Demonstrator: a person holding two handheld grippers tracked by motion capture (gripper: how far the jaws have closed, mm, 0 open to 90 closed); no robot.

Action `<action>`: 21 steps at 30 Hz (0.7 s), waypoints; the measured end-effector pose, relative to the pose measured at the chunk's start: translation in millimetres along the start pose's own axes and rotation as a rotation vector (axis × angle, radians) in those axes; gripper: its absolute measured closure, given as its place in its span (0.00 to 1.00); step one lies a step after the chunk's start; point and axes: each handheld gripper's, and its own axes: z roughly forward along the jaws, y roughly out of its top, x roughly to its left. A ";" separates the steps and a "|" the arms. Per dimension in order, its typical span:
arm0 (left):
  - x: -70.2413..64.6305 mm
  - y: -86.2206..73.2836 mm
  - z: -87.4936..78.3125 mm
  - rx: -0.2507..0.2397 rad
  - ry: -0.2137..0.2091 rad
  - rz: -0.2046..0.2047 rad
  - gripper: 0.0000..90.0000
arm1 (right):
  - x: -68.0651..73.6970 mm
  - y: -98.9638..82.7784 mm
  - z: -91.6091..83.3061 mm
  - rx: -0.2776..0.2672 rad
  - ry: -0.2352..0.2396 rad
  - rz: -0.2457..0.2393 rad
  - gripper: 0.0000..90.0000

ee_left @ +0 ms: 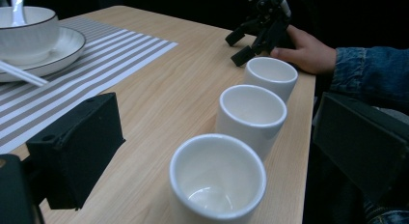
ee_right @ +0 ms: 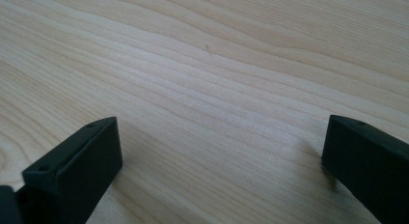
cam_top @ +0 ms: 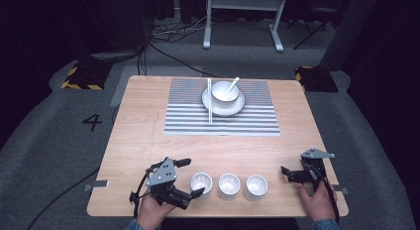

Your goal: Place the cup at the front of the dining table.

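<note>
The leftmost small white ceramic cup (cam_top: 201, 185) is standing upright at the near edge of the light wooden table (cam_top: 148, 141), first in a row of three. The middle white cup (cam_top: 229, 186) is standing just beside it, and the third white cup (cam_top: 256, 187) just beyond that. The left gripper (cam_top: 190, 176) is pointing at the leftmost cup with its jaws spread wide, gripping nothing; the cup is sitting near the gap between them, untouched. The right gripper (cam_top: 286, 172) is resting on the table past the third cup, jaws wide apart over bare wood. Far behind the leftmost cup, a white bowl (cam_top: 225, 91) is sitting on a white plate (cam_top: 237, 107) on a grey striped placemat (cam_top: 188, 116).
</note>
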 end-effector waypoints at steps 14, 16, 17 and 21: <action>2.0 -7.8 25.7 0.001 -0.068 -0.022 0.06 | 0.0 -0.1 0.0 0.000 -0.001 -0.001 0.01; 3.3 -13.9 29.6 0.024 -0.056 -0.018 0.08 | 0.0 -0.1 0.0 -0.001 -0.001 -0.002 0.01; 3.3 -13.9 29.6 0.024 -0.056 -0.018 0.09 | 0.0 -0.1 0.0 -0.001 -0.001 -0.002 0.01; 5.7 -21.3 33.4 0.081 -0.048 -0.027 0.15 | 0.0 -0.1 0.0 -0.001 -0.001 -0.002 0.01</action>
